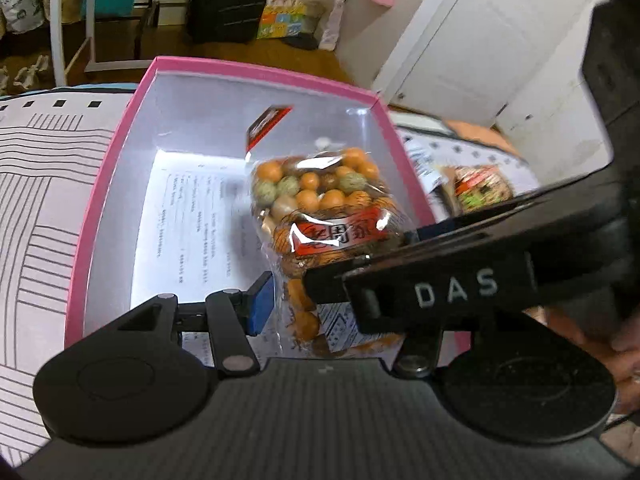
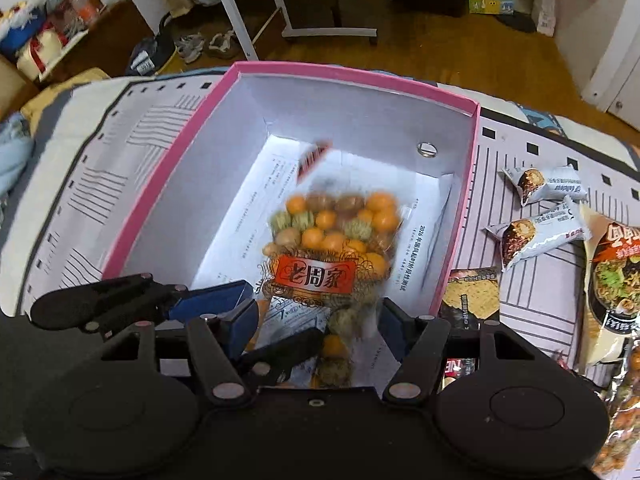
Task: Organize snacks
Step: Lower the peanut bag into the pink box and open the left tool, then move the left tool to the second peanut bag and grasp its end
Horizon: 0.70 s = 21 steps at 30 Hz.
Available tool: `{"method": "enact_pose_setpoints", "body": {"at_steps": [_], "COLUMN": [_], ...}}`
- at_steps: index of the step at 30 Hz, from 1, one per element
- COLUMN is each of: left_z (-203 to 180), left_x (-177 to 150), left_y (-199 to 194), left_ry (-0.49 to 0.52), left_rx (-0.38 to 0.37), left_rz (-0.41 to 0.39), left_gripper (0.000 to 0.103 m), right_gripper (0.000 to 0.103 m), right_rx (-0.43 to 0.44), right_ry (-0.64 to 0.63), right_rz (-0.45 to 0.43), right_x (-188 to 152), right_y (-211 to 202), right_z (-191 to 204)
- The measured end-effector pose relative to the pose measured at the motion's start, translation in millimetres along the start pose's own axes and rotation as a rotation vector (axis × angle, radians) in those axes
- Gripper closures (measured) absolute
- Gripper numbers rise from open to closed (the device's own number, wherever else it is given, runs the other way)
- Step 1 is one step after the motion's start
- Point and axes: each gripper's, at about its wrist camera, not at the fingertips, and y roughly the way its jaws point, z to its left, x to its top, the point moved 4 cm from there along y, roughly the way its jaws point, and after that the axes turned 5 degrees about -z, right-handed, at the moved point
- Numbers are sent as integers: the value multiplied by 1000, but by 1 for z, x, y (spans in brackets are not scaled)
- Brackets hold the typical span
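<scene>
A clear bag of orange and green coated nuts (image 1: 320, 196) (image 2: 336, 224) with a red label hangs tilted over the inside of an open pink box (image 1: 256, 68) (image 2: 352, 72). My left gripper (image 1: 308, 316) (image 2: 280, 316) is shut on the bag's lower part. One blue pad (image 1: 260, 308) touches the bag's edge, and the other is hidden behind the right gripper. Reaching in from the right, my right gripper (image 2: 316, 324) (image 1: 356, 260) has its pads against the bag's bottom end on both sides.
A printed sheet (image 2: 256, 216) lines the box floor. Right of the box, on the patterned cloth (image 2: 528, 312), lie two small white packets (image 2: 548, 184), a dark packet (image 2: 472, 296) and a large noodle bag (image 2: 612, 276). A hand (image 1: 624, 360) shows at the right edge.
</scene>
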Motion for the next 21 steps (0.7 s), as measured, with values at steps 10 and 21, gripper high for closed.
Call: {"method": "enact_pose_setpoints", "body": {"at_steps": [10, 21], "left_z": [-11, -94], "left_x": [-6, -10], "left_y": [-23, -106], "left_ry": [21, 214], "left_rx": [136, 137], "left_rz": [-56, -133], "left_gripper": [47, 47], "right_gripper": [32, 28], "right_rx": [40, -5], "right_ry": [-66, -159], "right_rz": [-175, -480], "right_x": [-21, -85], "right_y": [-85, -206], "right_z": [-10, -91]}}
